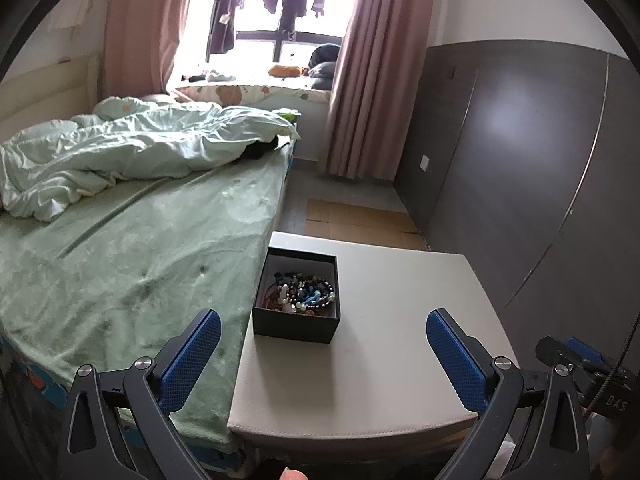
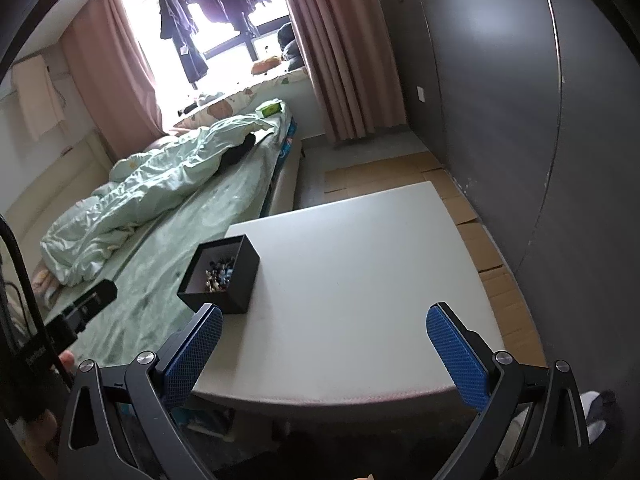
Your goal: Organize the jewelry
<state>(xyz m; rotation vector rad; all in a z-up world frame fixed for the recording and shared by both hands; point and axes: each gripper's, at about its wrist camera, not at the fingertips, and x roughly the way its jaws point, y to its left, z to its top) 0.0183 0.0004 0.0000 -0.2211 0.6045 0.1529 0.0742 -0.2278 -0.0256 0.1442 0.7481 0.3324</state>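
On the white table, at its edge nearest the bed, stands one square black box holding tangled beaded jewelry; single pieces cannot be counted. Two grippers, left gripper and right gripper, hover near the box, blue textured pads spread wide, both empty.

From here I can't separate the tangled beads in the black box, whose near wall hides some of them.
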